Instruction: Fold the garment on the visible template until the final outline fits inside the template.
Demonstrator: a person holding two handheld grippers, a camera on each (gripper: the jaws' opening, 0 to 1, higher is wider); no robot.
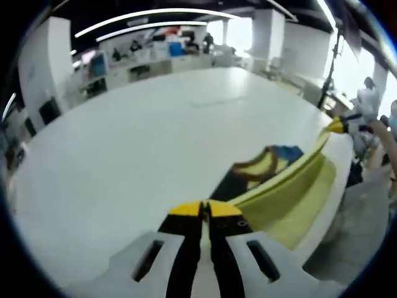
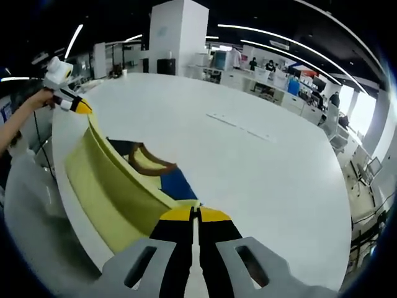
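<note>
in the left gripper view the left tool [image 1: 205,209] has its jaws together, pinching the yellow garment's [image 1: 291,192] edge. the cloth stretches taut toward two o'clock, to the right tool [image 1: 340,126], likewise clamped on it, over the white table's [image 1: 155,143] edge. farther off, desks [image 1: 155,59] line the room.

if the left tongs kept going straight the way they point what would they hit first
Probably nothing new: the left tongs are already shut on the yellow garment, holding its edge taut. Beyond the tips lies its dark printed patch, then bare white table. Depth is hard to judge.
</note>
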